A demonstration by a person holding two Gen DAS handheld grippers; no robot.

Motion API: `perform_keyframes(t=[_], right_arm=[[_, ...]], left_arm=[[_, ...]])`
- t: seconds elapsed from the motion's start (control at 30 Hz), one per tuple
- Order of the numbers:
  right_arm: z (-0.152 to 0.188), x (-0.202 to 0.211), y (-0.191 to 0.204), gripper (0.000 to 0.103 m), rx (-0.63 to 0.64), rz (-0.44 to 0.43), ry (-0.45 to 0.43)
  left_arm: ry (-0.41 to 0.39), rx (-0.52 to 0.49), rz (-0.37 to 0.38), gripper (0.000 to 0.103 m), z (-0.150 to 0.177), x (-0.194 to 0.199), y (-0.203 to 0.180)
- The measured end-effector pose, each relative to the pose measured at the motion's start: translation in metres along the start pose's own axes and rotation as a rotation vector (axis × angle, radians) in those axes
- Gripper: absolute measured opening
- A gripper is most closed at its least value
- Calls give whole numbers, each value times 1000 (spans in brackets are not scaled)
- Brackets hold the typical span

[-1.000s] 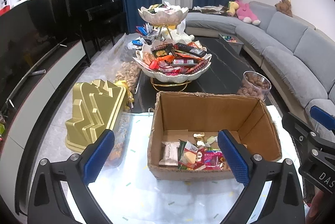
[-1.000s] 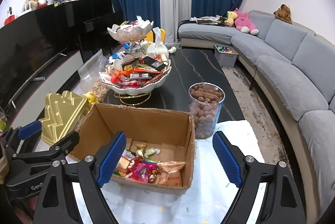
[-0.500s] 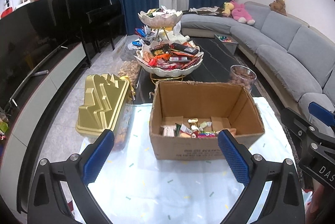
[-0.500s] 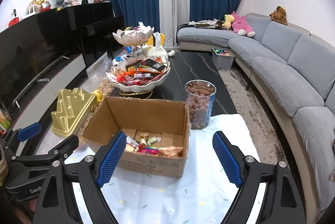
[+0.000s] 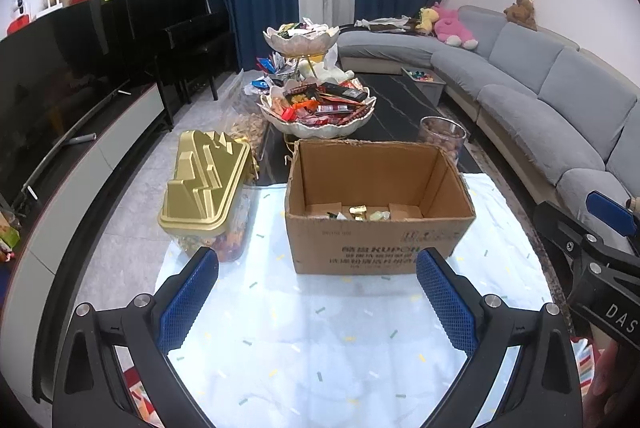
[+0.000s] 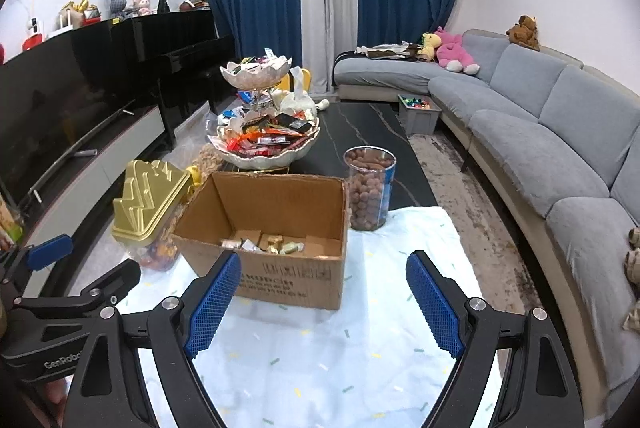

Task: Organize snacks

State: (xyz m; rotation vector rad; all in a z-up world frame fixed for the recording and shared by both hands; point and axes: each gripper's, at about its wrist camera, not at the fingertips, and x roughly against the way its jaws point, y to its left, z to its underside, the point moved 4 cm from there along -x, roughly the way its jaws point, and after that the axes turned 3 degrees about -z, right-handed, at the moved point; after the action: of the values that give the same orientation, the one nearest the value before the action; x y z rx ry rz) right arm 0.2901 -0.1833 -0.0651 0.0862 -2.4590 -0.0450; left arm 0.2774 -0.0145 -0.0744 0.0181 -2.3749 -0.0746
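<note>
Two hand-held grippers with black frames and blue textured pads are hovering side by side above a pale blue cloth (image 5: 320, 340) dotted with small confetti marks. The left gripper (image 5: 318, 302) is holding its jaws wide apart with nothing between them, and the right gripper (image 6: 324, 302) is likewise standing spread and empty.

Ahead of both grippers, an open brown cardboard box (image 5: 376, 240) with printed lettering on its near wall is sitting on the cloth, well apart from the pads. A few wrapped snacks (image 6: 272, 243), gold and pale in colour, are lying on the box floor; most of that floor is hidden by the near wall.

To the left of the box, just beside it, a clear plastic container under a stepped gold lid (image 5: 204, 184) is standing, with colourful sweets showing through its side. Beyond the box's right rear corner, a clear round jar of brown nuts (image 6: 370, 188) is standing upright, near the cloth's far edge on a black marble coffee table (image 6: 360, 132).

Farther ahead on that table, a two-tier white shell-shaped stand (image 5: 318, 108) is overflowing with packaged snacks in red, orange and black wrappers. A grey curved sofa (image 6: 540, 132) is running along the right, and a black television unit (image 5: 80, 76) is lining the left
</note>
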Motion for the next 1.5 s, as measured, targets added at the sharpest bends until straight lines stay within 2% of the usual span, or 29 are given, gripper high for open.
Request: perform_keyframes(t=[0.33, 0.8, 1.13, 1.5], right_arm=[[25, 44, -4, 85, 9, 8, -25], [74, 100, -20, 85, -46, -18, 10], [98, 142, -26, 85, -54, -16, 23], [117, 181, -23, 85, -81, -60, 37]], left_arm=[[-7, -1, 16, 101, 31, 38, -7], [2, -25, 38, 102, 86, 90, -28], [8, -35, 44, 102, 109, 127, -35], [-7, -18, 48, 102, 132, 170, -32]])
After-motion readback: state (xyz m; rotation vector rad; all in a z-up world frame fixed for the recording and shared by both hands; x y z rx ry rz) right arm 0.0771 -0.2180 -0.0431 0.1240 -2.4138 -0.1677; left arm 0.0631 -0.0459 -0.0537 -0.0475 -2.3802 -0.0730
